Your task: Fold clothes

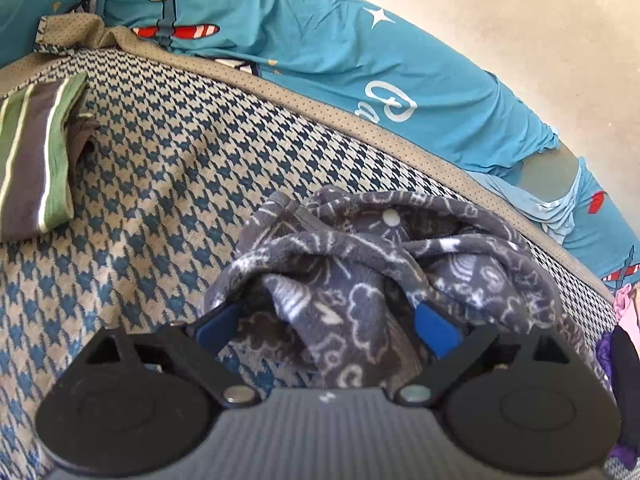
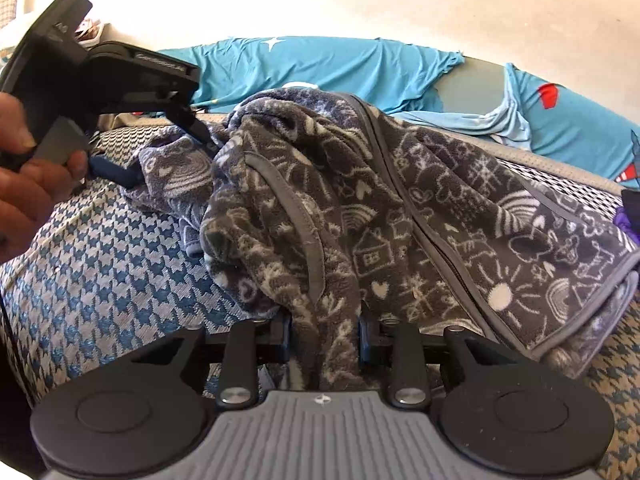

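Right now the right gripper (image 2: 325, 338) is pinching a fold of the grey doodle-print fleece garment (image 2: 360, 200) between its blue pads, low in the middle of the right wrist view. That garment is lying bunched on the houndstooth cover (image 2: 100, 248), its zipped length running toward the lower right of the frame. At upper left, a hand (image 2: 28, 184) is carrying the left gripper (image 1: 330, 326), whose jaws are standing wide apart with fleece lying loosely between them, unclamped. Judging by this, the right side is anchoring the near edge while the left, nearer the crumpled far end, is free to regrip.
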`<state>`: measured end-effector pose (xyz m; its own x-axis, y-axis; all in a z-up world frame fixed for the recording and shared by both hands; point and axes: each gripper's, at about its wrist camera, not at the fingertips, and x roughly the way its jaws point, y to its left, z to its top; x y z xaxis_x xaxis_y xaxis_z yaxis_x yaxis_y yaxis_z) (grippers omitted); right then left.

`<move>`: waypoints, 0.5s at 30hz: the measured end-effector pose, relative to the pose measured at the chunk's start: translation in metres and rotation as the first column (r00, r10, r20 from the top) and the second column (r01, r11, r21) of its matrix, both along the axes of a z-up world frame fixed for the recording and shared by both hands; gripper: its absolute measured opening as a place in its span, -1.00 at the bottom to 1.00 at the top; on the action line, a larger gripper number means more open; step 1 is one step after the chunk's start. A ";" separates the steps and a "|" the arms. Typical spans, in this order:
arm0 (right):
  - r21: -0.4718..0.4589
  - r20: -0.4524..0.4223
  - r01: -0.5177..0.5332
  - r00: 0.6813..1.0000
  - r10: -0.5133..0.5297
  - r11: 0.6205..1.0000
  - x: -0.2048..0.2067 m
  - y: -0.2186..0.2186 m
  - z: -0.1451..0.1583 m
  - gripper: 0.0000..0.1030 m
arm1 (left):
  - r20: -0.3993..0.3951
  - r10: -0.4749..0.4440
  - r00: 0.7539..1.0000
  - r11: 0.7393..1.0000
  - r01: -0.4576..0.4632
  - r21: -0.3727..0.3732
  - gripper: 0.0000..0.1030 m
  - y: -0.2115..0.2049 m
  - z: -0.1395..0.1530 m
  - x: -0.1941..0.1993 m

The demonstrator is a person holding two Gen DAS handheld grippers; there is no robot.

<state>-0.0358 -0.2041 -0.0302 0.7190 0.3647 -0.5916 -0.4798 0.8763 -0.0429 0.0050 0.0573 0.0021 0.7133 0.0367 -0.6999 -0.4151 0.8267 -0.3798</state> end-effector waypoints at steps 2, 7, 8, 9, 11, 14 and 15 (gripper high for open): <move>0.015 -0.011 0.022 1.000 -0.022 1.000 -0.001 -0.001 0.003 -0.48 | 0.012 0.010 1.000 1.000 -0.010 0.006 0.94 0.002 0.003 -0.004; 0.037 -0.037 0.036 0.999 -0.035 0.999 -0.008 -0.001 0.014 -0.51 | 0.031 0.054 0.998 0.998 -0.055 0.031 0.99 0.007 0.010 -0.013; 0.043 -0.041 0.028 0.999 -0.026 0.999 -0.011 -0.001 0.017 -0.51 | 0.037 0.060 0.998 0.998 -0.061 0.031 0.99 0.009 0.012 -0.014; 0.047 -0.043 0.018 0.999 -0.016 0.999 -0.014 0.000 0.019 -0.51 | 0.043 0.065 0.997 0.997 -0.066 0.031 0.99 0.010 0.013 -0.016; 0.049 -0.047 -0.005 0.999 0.008 0.999 -0.020 0.002 0.023 -0.51 | 0.055 0.073 0.996 0.997 -0.075 0.033 0.99 0.011 0.016 -0.019; 0.051 -0.059 -0.043 0.997 0.046 0.998 -0.029 0.006 0.027 -0.51 | 0.072 0.080 0.994 0.996 -0.083 0.037 0.99 0.012 0.021 -0.023; 0.054 -0.066 -0.055 0.996 0.059 0.997 -0.032 0.008 0.028 -0.51 | 0.075 0.079 0.994 0.996 -0.082 0.039 0.99 0.012 0.023 -0.024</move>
